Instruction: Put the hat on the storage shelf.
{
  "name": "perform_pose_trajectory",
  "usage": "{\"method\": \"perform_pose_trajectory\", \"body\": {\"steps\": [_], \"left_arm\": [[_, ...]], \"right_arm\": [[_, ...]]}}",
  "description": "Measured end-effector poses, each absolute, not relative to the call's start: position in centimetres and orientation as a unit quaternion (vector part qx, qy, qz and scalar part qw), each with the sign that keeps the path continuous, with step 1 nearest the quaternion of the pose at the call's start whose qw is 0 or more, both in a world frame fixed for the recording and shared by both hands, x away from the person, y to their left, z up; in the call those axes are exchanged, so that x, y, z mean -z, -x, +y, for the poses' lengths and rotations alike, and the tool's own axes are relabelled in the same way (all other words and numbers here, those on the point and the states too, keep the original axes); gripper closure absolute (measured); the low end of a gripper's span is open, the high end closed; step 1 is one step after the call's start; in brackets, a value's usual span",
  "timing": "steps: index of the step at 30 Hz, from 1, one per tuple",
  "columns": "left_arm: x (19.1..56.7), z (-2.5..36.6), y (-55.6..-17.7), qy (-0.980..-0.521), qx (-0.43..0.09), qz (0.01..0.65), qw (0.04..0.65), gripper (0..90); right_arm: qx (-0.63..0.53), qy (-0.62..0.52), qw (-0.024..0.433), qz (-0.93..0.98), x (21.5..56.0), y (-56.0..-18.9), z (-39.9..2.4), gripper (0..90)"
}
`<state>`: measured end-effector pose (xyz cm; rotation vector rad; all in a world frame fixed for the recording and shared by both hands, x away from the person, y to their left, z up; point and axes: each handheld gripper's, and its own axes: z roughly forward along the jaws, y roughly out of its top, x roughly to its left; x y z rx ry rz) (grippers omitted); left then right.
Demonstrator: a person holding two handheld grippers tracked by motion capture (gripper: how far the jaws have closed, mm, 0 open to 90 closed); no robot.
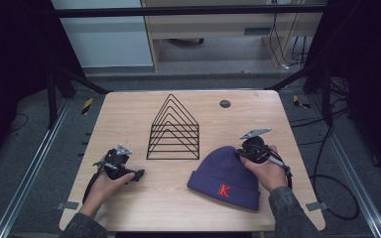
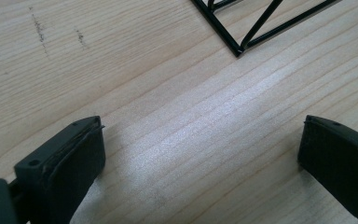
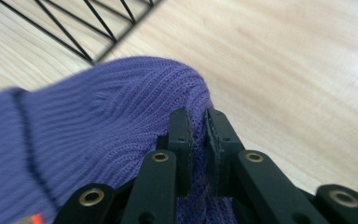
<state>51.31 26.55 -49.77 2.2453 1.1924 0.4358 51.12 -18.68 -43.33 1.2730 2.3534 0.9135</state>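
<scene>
On the near right of the wooden worktop [image 1: 129,114] lies a purple knit beanie [image 1: 223,176], its folded cuff toward the near edge and carrying a small red letter K [image 1: 223,190]. The right gripper [image 1: 241,152] sits at the beanie's far right edge, held by the person's right hand [image 1: 268,171], with a grey three-cornered plate [image 1: 255,133] on top of it. In the right gripper view its two black jaws are pressed nearly together, pinching a fold of the ribbed purple fabric [image 3: 121,126] between the pads, and the knit bunches up around them. Just beyond the beanie, toward the middle of the worktop, stands a black wire rack [image 1: 173,130] made of triangular frames set one behind another; a corner of it shows at the top of both gripper views. The left gripper [image 1: 140,174] rests on the near left of the worktop in the person's left hand [image 1: 105,186], well apart from the beanie and near the rack's left corner. Its jaws are spread wide over bare wood, with nothing between them. A small dark round disc [image 1: 225,103] sits near the far edge of the worktop.
</scene>
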Motion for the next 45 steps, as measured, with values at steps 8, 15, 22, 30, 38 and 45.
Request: {"method": "perform_pose_trajectory", "body": {"steps": [8, 15, 22, 30, 38, 45], "left_arm": [[49.8, 26.5, -51.4, -0.837, -0.16, 0.443, 0.278, 0.0], [49.8, 26.5, -51.4, -0.837, -0.161, 0.442, 0.28, 0.0], [49.8, 26.4, -51.3, -0.835, -0.162, 0.444, 0.281, 0.0], [49.8, 26.4, -51.3, -0.839, -0.159, 0.436, 0.283, 0.0], [49.9, 26.4, -51.3, -0.839, -0.158, 0.435, 0.286, 0.0], [49.7, 26.4, -51.2, -0.847, -0.154, 0.423, 0.284, 0.9]], "right_arm": [[-0.352, -0.409, 0.191, 0.82, 38.7, -48.6, -18.4, 82.0], [-0.37, -0.379, 0.21, 0.822, 35.8, -47.1, -18.1, 82.1], [-0.38, -0.357, 0.224, 0.824, 34.2, -46.8, -17.6, 82.1], [-0.393, -0.344, 0.228, 0.821, 32.8, -46.8, -17.2, 82.2], [-0.406, -0.331, 0.236, 0.819, 31.2, -47.3, -16.8, 82.2], [-0.408, -0.324, 0.244, 0.818, 30.2, -47.4, -16.6, 82.2]]}}
